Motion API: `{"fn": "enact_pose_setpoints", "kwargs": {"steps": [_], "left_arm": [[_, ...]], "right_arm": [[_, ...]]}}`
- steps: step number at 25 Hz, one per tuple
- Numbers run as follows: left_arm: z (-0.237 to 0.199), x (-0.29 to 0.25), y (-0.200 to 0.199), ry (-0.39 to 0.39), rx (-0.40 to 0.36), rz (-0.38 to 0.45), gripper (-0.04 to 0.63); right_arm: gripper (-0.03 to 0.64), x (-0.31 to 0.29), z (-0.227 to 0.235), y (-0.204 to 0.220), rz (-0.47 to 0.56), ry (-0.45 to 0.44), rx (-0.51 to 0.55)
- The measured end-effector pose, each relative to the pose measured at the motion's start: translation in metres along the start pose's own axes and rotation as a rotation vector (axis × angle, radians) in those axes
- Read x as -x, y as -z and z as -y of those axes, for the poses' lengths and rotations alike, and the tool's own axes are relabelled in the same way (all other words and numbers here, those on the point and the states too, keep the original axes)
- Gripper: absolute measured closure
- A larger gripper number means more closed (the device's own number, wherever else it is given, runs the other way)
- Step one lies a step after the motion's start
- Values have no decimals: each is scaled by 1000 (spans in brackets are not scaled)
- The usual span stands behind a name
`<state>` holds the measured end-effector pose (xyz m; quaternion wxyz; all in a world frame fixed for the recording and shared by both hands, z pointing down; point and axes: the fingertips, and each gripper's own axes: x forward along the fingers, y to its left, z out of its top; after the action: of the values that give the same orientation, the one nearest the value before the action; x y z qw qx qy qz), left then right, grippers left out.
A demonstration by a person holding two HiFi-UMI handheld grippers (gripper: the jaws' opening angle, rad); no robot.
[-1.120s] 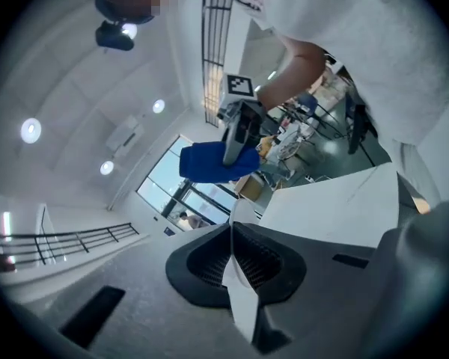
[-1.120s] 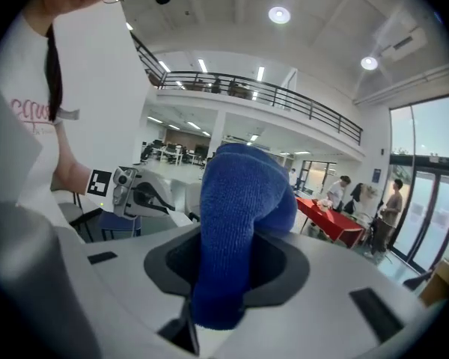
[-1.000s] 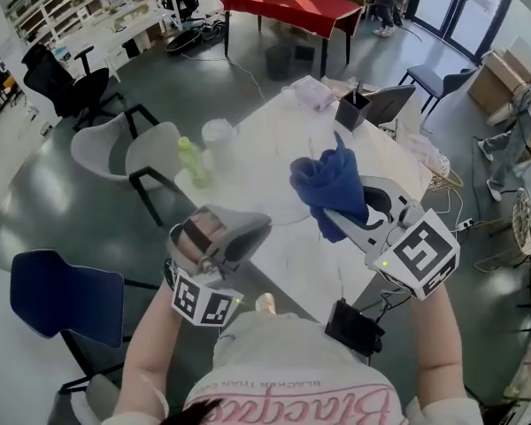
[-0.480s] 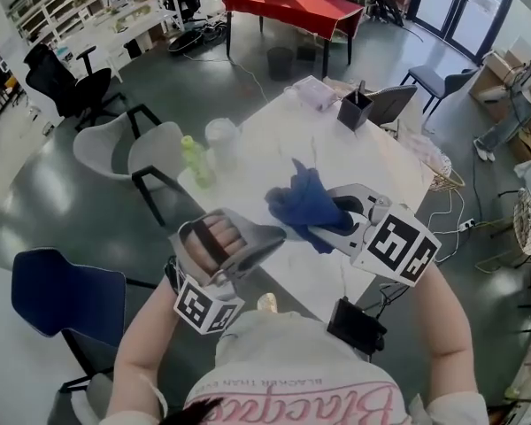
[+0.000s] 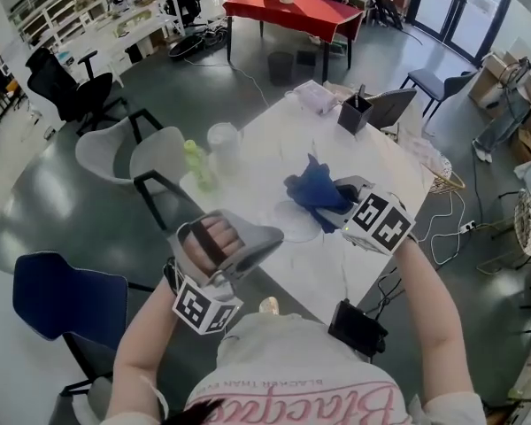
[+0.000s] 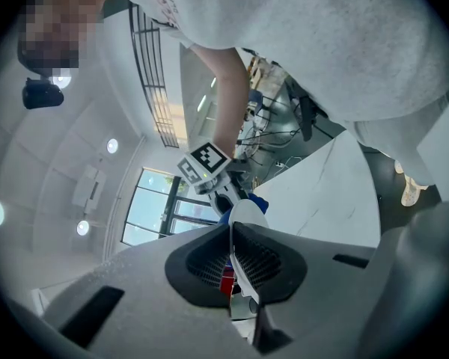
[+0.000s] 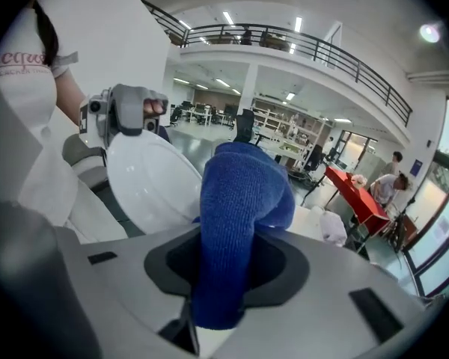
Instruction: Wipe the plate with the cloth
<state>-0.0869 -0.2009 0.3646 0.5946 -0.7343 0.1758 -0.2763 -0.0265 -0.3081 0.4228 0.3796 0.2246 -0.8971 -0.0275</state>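
The left gripper (image 5: 270, 235) is held out from the lower left on a bent forearm and lies nearly level. The fingers (image 5: 214, 235) of the hand are wrapped round its handle. In the left gripper view its jaws are pressed together on the rim of the white plate (image 5: 294, 221), which it holds tilted above the near part of the white table (image 5: 354, 264), not lying on it. The right arm reaches in from the lower right, stretched further forward, with the right gripper (image 5: 336, 206) angled down toward the plate. Its jaws are clamped on a bunched blue cloth (image 5: 317, 189), whose free end stands up past the fingertips. In the right gripper view the cloth (image 7: 239, 200) sits right against the plate's face (image 7: 153, 182); whether it presses on it cannot be told.
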Motion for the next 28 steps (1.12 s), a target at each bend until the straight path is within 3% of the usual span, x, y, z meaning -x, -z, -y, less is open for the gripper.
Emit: {"fn": "enact_pose_setpoints", "kwargs": {"steps": [4,9,13,20,25,28], "left_arm": [[5,0,2,11,7,-2,580],[14,2,18,28,15,-37,581],[20,2,20,45,-5,-36,581],[25,2,8,67,-96,13,581],[29,1,-4,78,-158,46,581],[33,2,-5,98,-194,43,581]], "right_arm": [[499,-21,11,26,-38,14,-60],[499,-6,24,10,87,24,-180],[499,25,9,-30,125,-12,-58],[499,45,-58,-92,128,-233,157],[500,30,-83,-94,64,-270,212],[500,21,-83,-93,46,-245,230]]}}
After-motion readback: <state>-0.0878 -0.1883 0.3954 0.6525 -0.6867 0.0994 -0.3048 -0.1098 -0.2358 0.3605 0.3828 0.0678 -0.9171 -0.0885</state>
